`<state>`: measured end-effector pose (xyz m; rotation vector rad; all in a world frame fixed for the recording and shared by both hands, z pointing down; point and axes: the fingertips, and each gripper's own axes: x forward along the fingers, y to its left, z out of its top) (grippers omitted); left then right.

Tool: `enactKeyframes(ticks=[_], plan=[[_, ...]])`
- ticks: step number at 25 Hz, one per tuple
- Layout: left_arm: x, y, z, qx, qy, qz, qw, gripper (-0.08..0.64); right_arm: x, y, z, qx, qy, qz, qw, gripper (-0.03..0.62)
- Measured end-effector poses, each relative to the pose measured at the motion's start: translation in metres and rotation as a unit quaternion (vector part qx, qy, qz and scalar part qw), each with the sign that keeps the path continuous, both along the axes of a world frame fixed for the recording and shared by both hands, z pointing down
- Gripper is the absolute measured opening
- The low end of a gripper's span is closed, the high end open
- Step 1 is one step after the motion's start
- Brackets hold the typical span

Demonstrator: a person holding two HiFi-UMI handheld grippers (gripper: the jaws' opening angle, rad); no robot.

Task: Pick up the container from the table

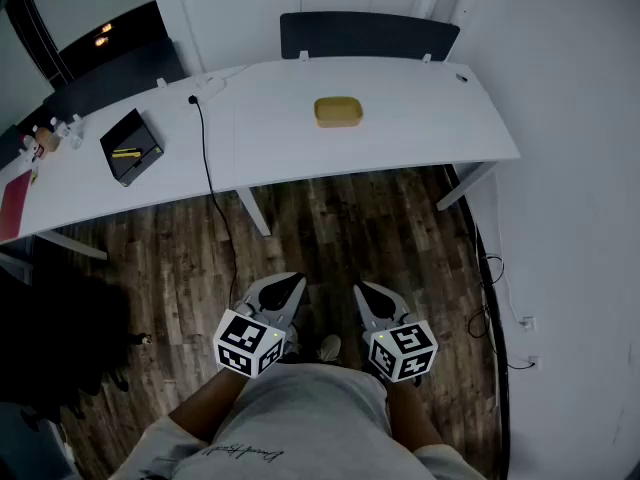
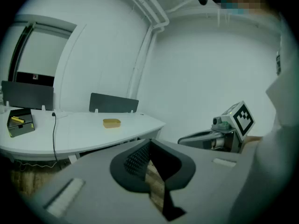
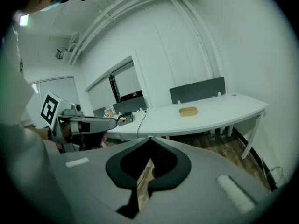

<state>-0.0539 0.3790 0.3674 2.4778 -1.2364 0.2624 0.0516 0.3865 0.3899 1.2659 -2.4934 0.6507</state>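
A shallow tan container lies alone on the white curved table, toward its far middle. Both grippers hang low in front of the person's waist, over the wood floor and well short of the table. My left gripper is shut, with only floor showing behind its pads. My right gripper is shut and holds nothing as well. The left gripper view has the container far ahead beyond the jaws. From the right gripper view the container also sits far off, past that gripper's tips.
A black box with a yellow item stands on the table's left part. A black cable runs off the table to the floor. A dark divider panel stands behind the table. Small items crowd the far left. A white wall closes the right.
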Motion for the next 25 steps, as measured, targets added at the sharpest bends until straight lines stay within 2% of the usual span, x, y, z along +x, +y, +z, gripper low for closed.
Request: enactKeyframes(ticks=[7, 25], plan=[[-0.008, 0.000, -0.003, 0.003, -0.001, -0.001, 1.0000, 0.002, -0.014, 0.002, -0.002, 0.002, 0.004, -0.009, 1.000, 0.014], [-0.030, -0.010, -0.005, 0.009, 0.003, 0.010, 0.9999, 0.002, -0.033, -0.005, -0.004, 0.002, -0.009, 0.013, 1.000, 0.015]])
